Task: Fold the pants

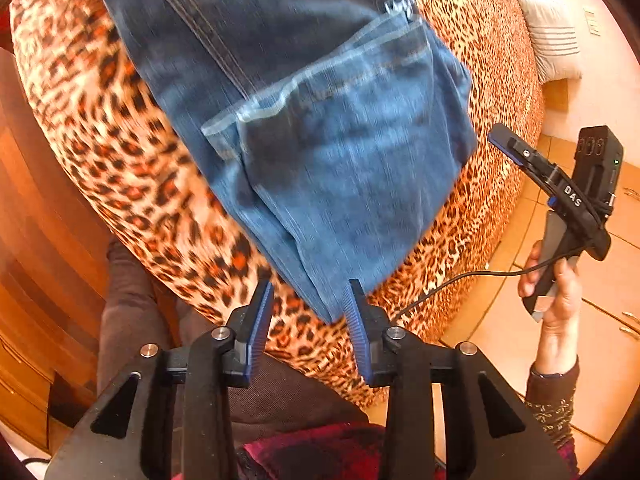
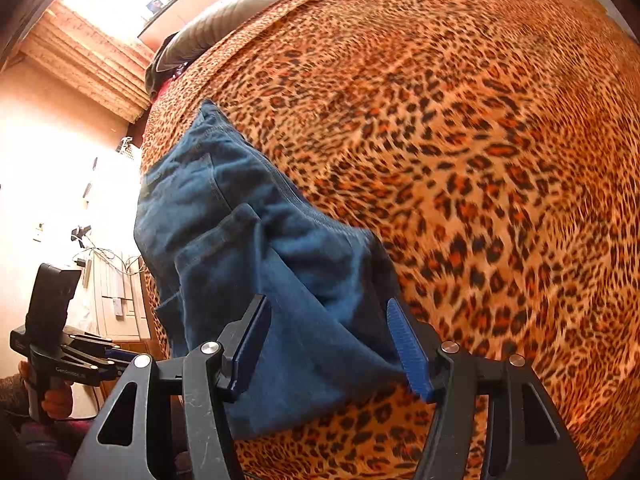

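Jeans [image 1: 328,152] lie on leopard-print bed [image 1: 100,128], legs doubled over once, hem end near edge. Left claw [image 1: 308,312] and right claw [image 2: 328,344] both spread, gripping nothing. Likely further folds remain.

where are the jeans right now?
The jeans lie partly folded on the leopard-print bedspread, near its edge. In both wrist views they sit just ahead of the open jaws of the left gripper and right gripper.
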A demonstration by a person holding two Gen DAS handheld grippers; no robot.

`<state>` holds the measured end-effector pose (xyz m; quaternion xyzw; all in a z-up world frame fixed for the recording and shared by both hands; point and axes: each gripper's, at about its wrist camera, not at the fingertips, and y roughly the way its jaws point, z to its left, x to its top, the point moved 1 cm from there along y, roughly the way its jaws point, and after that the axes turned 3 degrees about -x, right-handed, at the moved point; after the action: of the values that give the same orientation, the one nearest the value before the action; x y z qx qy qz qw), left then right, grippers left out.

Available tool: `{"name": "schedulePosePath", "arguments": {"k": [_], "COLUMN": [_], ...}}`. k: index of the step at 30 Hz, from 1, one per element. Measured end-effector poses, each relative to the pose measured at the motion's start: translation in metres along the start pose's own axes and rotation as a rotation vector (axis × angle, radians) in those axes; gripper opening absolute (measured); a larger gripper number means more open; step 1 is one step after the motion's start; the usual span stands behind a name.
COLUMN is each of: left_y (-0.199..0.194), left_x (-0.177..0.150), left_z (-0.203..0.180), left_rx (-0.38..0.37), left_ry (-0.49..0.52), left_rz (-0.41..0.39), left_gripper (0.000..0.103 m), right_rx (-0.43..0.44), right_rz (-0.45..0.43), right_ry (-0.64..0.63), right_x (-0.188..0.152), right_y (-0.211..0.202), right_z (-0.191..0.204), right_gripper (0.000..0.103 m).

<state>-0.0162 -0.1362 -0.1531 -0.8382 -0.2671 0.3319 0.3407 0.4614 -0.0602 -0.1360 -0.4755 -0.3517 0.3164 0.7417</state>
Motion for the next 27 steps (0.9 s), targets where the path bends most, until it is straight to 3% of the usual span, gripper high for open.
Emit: {"name": "schedulePosePath", "arguments": {"k": [3,5,6,7,8,11,13,15,17,20,22,23,27], "left_y": [0.023,0.036,0.041,0.045,0.052,0.064,0.065,0.063,0.045,0.007,-0.017,-0.025,-0.035], "left_x": [-0.004,-0.004,-0.003,-0.002,-0.002,0.005,0.007,0.003,-0.003,-0.004,0.005,0.011,0.038], "left_z": [-0.007,-0.013,-0.018,-0.019,-0.021,-0.02,-0.024,-0.025,-0.017,-0.001,0.006,0.009,0.013], "left_rx": [0.008,0.027,0.064,0.118,0.166,0.213,0.217,0.214,0.173,0.081,0.012,-0.016,-0.066], "left_ry": [0.003,0.006,0.013,0.023,0.035,0.007,0.006,0.015,0.011,-0.03,-0.076,-0.104,-0.176], "left_rz": [0.088,0.111,0.109,0.094,0.079,0.08,0.078,0.068,0.067,-0.058,-0.14,-0.167,-0.216], "left_gripper": [0.034,0.034,0.034,0.034,0.034,0.034,0.034,0.034,0.031,0.031,0.032,0.032,0.032], "right_rx": [-0.005,0.041,0.056,0.079,0.102,0.136,0.065,0.047,0.025,0.171,0.176,0.171,0.233], "right_rz": [0.041,0.032,0.008,-0.027,-0.058,-0.125,-0.097,-0.065,-0.101,-0.178,-0.182,-0.181,-0.192], "right_ry": [0.089,0.167,0.203,0.232,0.259,0.297,0.274,0.327,0.373,0.329,0.225,0.175,0.017], "right_x": [-0.031,-0.047,-0.052,-0.055,-0.056,-0.048,-0.042,-0.04,-0.038,-0.029,-0.019,-0.013,0.005], "right_y": [0.017,0.024,0.027,0.027,0.025,0.013,0.02,0.025,0.012,-0.016,-0.024,-0.023,-0.004], "right_z": [-0.02,-0.03,-0.033,-0.035,-0.038,-0.047,-0.053,-0.071,-0.084,-0.075,-0.049,-0.033,0.027], "right_gripper": [0.063,0.063,0.058,0.034,0.025,0.017,0.016,0.016,0.02,0.024,0.058,0.063,0.063]}}
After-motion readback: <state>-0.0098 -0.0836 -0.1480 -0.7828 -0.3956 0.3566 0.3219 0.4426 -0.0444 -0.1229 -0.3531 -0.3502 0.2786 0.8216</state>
